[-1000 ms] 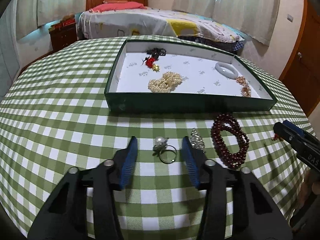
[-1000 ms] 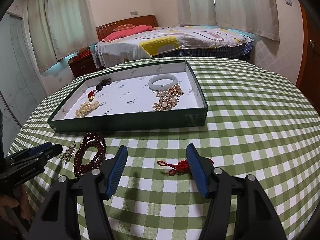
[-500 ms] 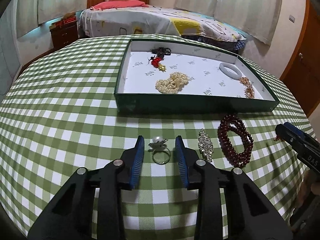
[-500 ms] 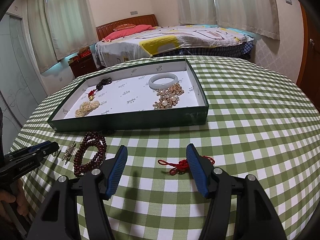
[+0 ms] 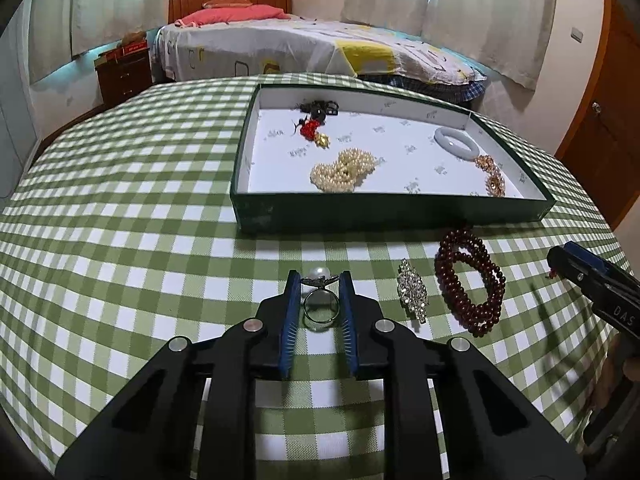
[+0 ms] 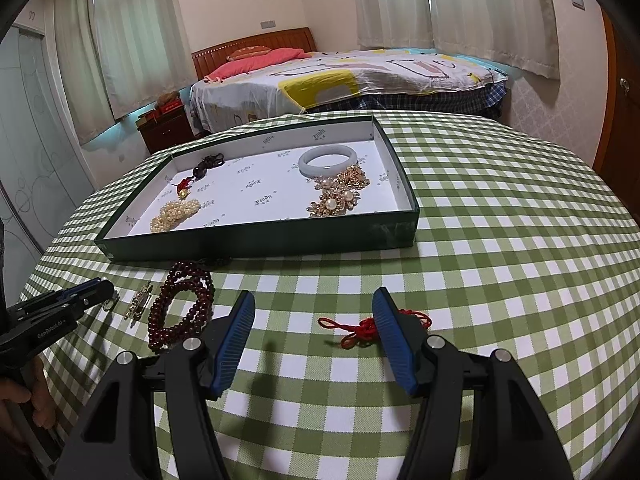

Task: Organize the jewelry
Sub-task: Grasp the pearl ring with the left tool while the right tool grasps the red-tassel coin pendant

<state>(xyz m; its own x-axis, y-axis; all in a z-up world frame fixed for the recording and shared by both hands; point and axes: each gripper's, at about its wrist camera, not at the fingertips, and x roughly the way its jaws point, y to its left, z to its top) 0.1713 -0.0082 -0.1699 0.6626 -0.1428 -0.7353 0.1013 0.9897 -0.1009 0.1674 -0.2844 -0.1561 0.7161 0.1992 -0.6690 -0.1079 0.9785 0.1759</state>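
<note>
Left gripper pinches the pearl ring on the tabletop, on the near side of the green tray — blue pads tight on the band's sides, pearl pointing toward the tray. Just right of the ring: rhinestone brooch, then dark red bead bracelet, which is closest to the tray's front wall. Right gripper spread wide above the tabletop, holding nothing — red knotted cord lies beside its right finger.
</note>
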